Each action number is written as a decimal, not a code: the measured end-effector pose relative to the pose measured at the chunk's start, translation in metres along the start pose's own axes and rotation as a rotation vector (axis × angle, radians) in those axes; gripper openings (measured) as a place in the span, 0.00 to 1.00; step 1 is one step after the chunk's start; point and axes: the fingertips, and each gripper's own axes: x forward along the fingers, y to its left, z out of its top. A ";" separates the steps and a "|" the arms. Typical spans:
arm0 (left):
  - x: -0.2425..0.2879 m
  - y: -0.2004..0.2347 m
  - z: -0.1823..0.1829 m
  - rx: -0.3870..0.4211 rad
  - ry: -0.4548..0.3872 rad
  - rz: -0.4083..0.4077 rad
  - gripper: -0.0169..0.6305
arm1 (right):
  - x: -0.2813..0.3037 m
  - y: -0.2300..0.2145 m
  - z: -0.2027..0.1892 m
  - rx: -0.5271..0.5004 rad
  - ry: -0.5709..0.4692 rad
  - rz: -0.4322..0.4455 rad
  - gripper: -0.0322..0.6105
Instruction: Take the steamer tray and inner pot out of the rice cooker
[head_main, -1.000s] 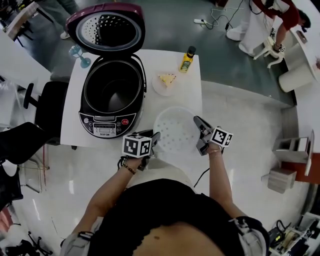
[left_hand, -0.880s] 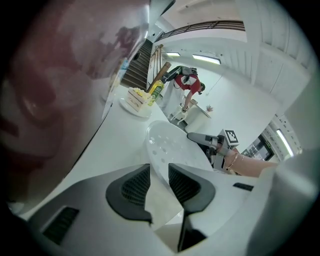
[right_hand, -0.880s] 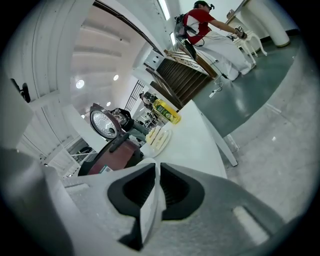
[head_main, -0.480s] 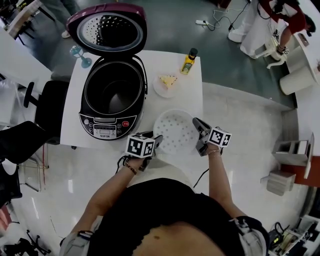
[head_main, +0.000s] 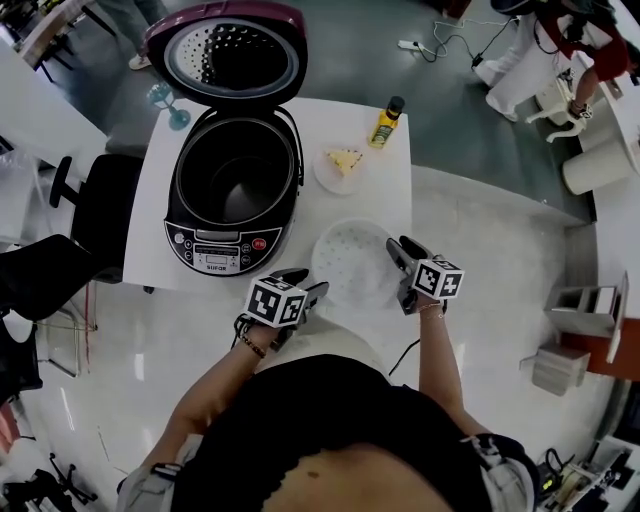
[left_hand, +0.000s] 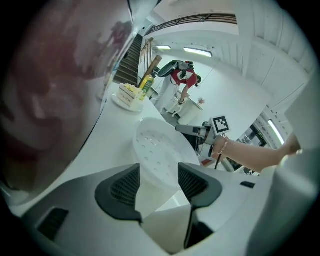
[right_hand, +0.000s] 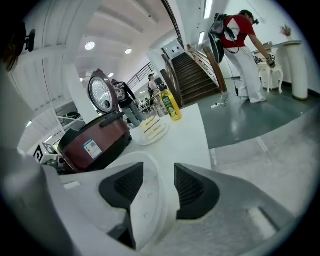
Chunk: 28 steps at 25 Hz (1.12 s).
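Both your grippers have just been opening: left gripper (head_main: 308, 287) and right gripper (head_main: 398, 268) now have their jaws loosely apart around the rim of the round white perforated plastic steamer tray (head_main: 352, 262). It's sitting at the white table's (head_main: 385, 190) front edge. I think the dark inner pot (head_main: 232, 178) is inside the open maroon-lidded black rice cooker (head_main: 222, 245).

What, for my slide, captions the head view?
Steamer tray resting on the white table beside the open rice cooker.
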 end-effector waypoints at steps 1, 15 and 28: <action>-0.004 -0.003 -0.003 0.005 0.007 -0.019 0.36 | -0.004 -0.002 0.005 -0.002 -0.021 -0.018 0.32; -0.181 0.042 -0.030 -0.246 -0.272 -0.177 0.03 | -0.037 0.059 0.094 -0.175 -0.248 -0.132 0.06; -0.345 0.152 0.120 0.120 -0.551 0.414 0.03 | 0.047 0.243 0.151 -0.620 -0.173 -0.167 0.08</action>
